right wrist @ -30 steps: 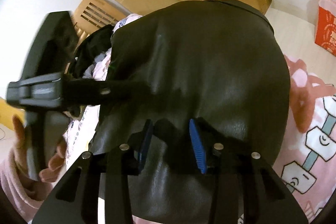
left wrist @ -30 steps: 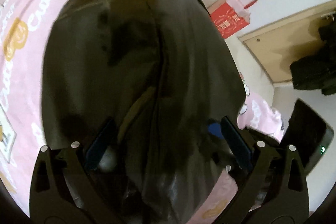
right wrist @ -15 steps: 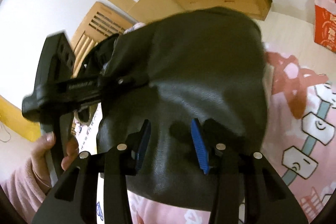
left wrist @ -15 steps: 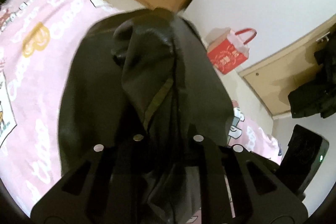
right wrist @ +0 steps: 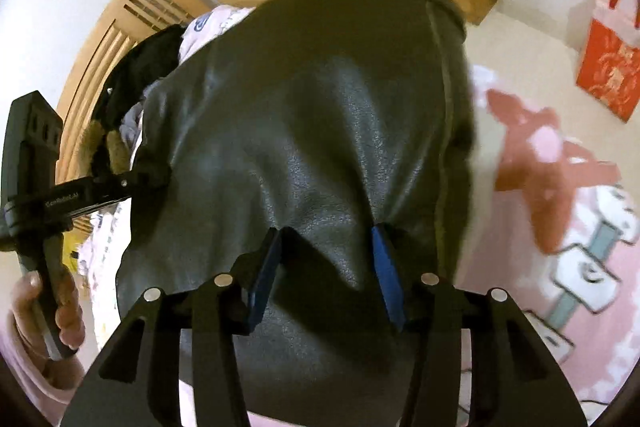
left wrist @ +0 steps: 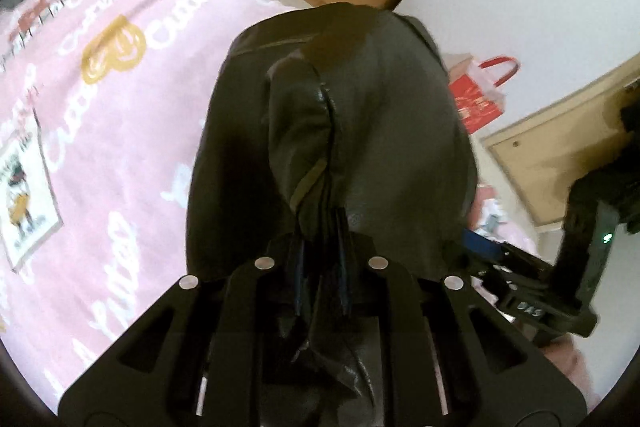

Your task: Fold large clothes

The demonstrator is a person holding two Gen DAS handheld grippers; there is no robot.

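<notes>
Soft, even indoor light is seen; dull sheen lies on the dark garment (right wrist: pixel 320 131). Edges are bent by fisheye and blurred, corners blackened.

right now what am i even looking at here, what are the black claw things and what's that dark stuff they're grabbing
Each claw is a hand-held tool with two fingers, and a camera on it looks out along those fingers. One picture comes from the left gripper, the other from the right gripper. The dark stuff is a black leather-like jacket lying on a pink bedspread with cartoon prints. The left gripper is shut on a bunched fold of the jacket. The right gripper's jaws are opening, with jacket between its blue pads. The right view also shows the person's hand holding the left tool. A red bag stands on the floor.
</notes>
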